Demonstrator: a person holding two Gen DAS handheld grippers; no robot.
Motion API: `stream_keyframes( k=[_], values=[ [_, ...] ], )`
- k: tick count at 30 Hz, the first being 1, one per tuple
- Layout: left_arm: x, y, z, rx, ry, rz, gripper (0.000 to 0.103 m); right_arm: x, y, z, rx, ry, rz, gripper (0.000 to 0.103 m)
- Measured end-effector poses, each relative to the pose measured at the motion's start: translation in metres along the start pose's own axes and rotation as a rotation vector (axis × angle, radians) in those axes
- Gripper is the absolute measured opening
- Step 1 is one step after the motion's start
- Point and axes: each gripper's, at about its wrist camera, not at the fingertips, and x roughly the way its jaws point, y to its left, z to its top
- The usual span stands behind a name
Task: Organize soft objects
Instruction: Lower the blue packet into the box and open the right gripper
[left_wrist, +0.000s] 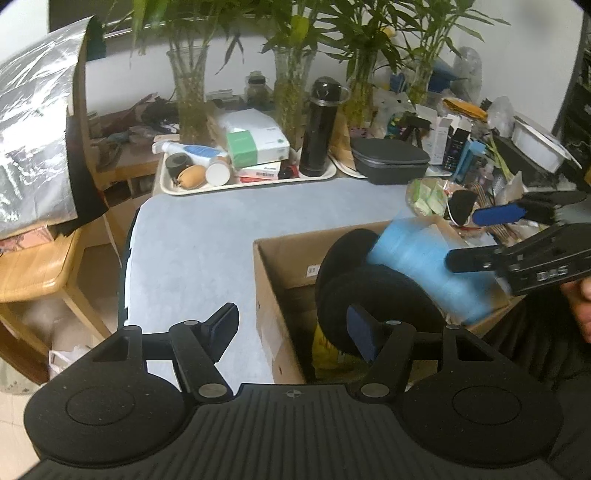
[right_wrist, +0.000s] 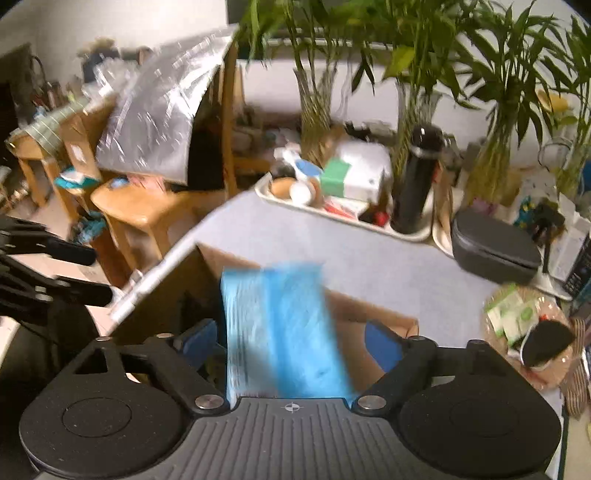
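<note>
Nearest item: left gripper, fingers spread, nothing between the pads, poised over the near left wall of the cardboard box; one blue pad sits just in front of a black foam ring without pressing on it. Cardboard box: open-topped, on the grey-blue bench toward its near edge, partly filled. Black foam ring: propped upright inside the box, leaning against the blue soft pack. Blue soft pack: motion-blurred, tilted over the box's right rim, lying between the wide-spread fingers of the right gripper; neither pad appears to press on it, so it looks released rather than held. Cream tray: far edge of the bench, carrying a black flask and small bottles. Dark zip case: beside the tray. Risk, as a judgement: the pack, unsupported and half across the rim, may tip outward onto the bench instead of dropping in; the upright ring could block it or be knocked over, and a gripper finger could catch the cardboard wall.
</note>
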Motion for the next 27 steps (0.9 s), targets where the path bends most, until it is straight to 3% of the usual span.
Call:
stream_keyframes(
  k=[5,13,17,27],
  values=[
    [-0.010,0.001,-0.014,-0.010,-0.024,0.006,0.080,-0.012,0.009,-0.018,-0.008,0.002,-0.029,0.100],
    [-0.011,-0.010,-0.026,-0.001,-0.001,0.000,0.086,-0.037,0.007,-0.043,0.017,0.014,-0.052,0.103],
    [-0.010,-0.017,-0.033,0.014,0.006,-0.001,0.103,-0.043,0.007,-0.054,0.024,0.028,-0.063,0.103],
    [-0.013,-0.036,-0.045,0.058,0.004,0.027,0.103,-0.050,0.008,-0.077,0.031,0.066,-0.095,0.103]
  ],
)
